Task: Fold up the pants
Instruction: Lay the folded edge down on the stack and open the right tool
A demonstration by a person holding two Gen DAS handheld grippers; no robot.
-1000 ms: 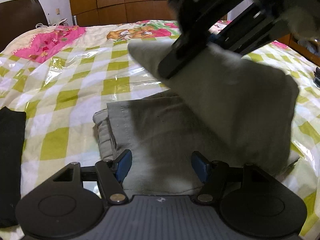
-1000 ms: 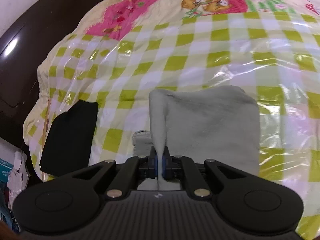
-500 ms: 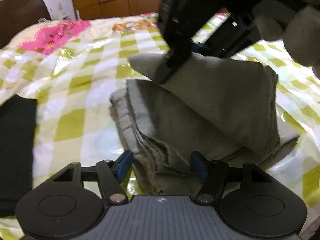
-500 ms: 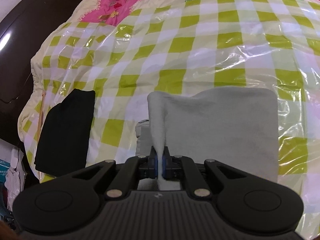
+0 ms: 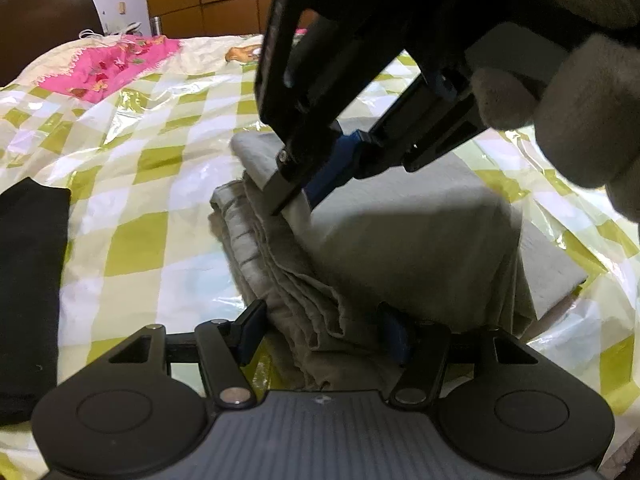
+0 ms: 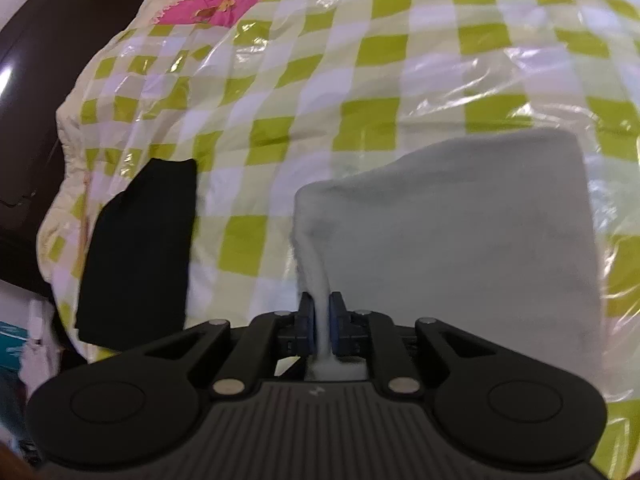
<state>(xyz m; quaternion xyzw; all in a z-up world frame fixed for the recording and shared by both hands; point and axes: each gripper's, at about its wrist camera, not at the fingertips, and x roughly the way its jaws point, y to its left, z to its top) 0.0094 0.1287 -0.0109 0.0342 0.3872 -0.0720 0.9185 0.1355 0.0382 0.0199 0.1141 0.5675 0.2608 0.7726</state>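
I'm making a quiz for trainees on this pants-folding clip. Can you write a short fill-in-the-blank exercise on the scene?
1. The grey pants lie on a bedcover checked in white and ____.
2. The right gripper has a fold of the ____ between its pads.
3. The black garment lies to the ____ of the pants in both views.
4. The left gripper has bunched ____ fabric between its fingers.

Missing words: green; pants; left; grey

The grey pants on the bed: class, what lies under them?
Under the grey pants only the checked bedcover with its clear plastic sheet shows, around the edges. Whatever sits directly beneath the folded layers is covered, so it cannot be told.
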